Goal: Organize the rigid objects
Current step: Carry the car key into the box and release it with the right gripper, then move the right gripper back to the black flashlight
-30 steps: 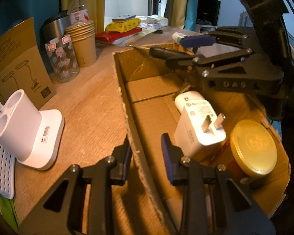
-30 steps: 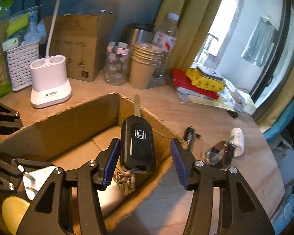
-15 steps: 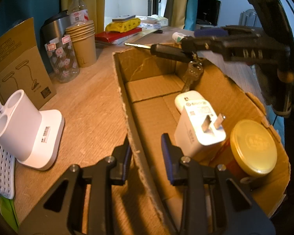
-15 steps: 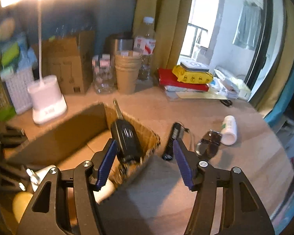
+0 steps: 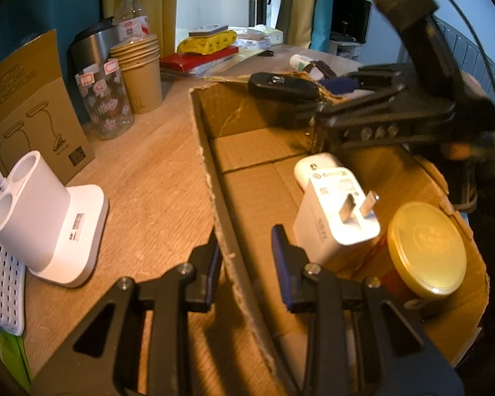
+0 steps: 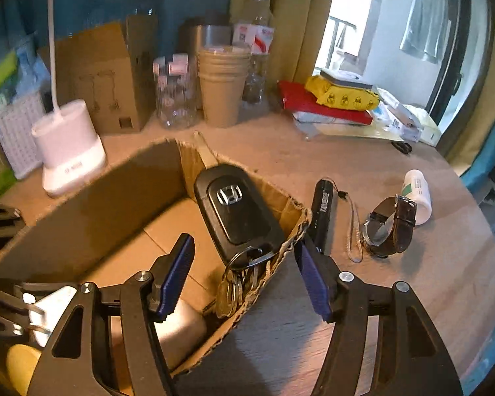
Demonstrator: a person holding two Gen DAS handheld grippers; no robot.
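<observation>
1. Clamping the near wall of the cardboard box [image 5: 234,231], the left hand-held gripper [image 5: 246,250] has its two blue pads pressed together on that torn edge, one outside the box and one inside.
2. The right hand-held gripper [image 6: 244,274] stands with its jaws apart at the box's far corner; they have just been opening, and neither pad touches the car key [image 6: 237,208] between them.
3. The car key lies tilted on the box's corner rim, its metal blade pointing away over the far wall, its key ring [image 6: 241,270] and small keys hanging down inside the box against the wall.
4. Inside the box, a white charger plug [image 5: 336,211] leans with its prongs up, just beside a jar with a gold lid [image 5: 425,247] at the box's near right end.
5. Outside the box on the bench [image 6: 412,297], just past the corner where the key rests, lie a black flashlight [image 6: 323,211] with a wrist cord, a wristwatch [image 6: 389,227] and a small white bottle [image 6: 419,194] on its side.
6. Left of the box stand a white lamp base [image 5: 46,227], a patterned glass jar [image 5: 104,99] and a stack of paper cups [image 5: 142,72].
</observation>
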